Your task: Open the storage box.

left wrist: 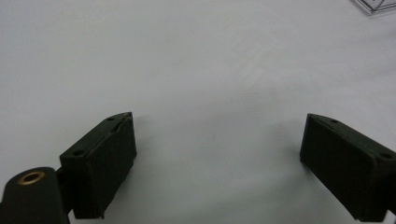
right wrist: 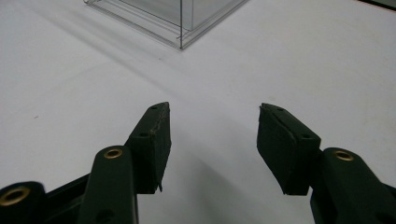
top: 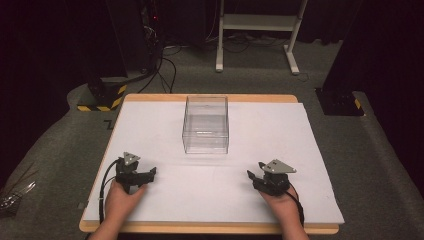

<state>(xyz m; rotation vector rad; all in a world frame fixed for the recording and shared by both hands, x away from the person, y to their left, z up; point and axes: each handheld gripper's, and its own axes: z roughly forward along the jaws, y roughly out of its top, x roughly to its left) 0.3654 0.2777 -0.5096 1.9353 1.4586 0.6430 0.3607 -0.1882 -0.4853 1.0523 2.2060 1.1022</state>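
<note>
Left gripper (top: 150, 172) and right gripper (top: 252, 175) — both spread, empty — flank clear box (top: 206, 125).

A wooden tabletop (top: 210, 98) carries a white sheet (top: 215, 185) that covers nearly all of it. A clear plastic box (top: 206, 125) stands on the sheet near the far edge, about midway between the left and right edges.

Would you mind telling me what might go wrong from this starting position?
1. The clear box is transparent and looks light; a finger could nudge it across the smooth white sheet rather than grip it.
2. The left gripper and right gripper point inward at each other, both open, so they might collide if brought together.
</note>
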